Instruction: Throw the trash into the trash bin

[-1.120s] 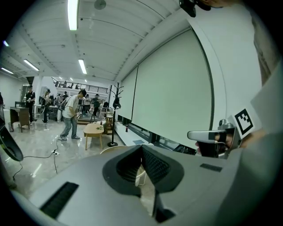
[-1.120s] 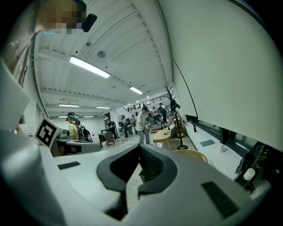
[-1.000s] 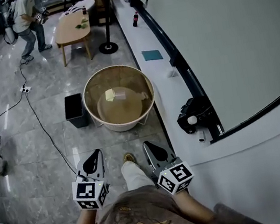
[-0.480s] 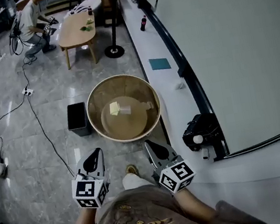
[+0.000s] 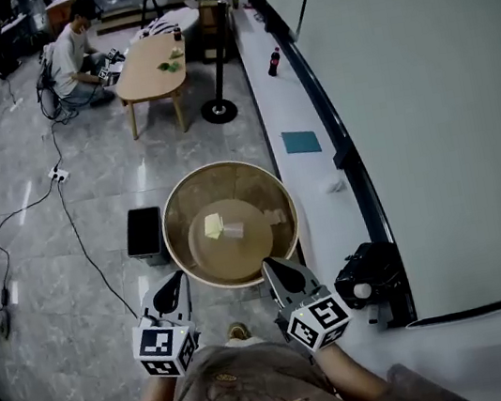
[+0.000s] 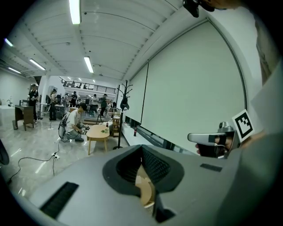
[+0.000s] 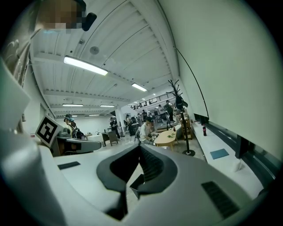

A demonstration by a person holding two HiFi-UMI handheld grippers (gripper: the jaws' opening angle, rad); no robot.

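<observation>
Left gripper (image 5: 177, 277) and right gripper (image 5: 267, 264) closed, empty, held level for the approach. Trash (image 5: 214, 226) on round table (image 5: 176, 240) just ahead; trash bin (image 5: 145, 233) ahead-left.

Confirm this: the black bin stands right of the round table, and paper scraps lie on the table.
Wrong side: the head view shows the black bin standing left of the round table. As you say, paper scraps lie on the table.

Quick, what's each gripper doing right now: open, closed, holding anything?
Left gripper: closed, nothing between its jaws.
Right gripper: closed, nothing between its jaws.
</observation>
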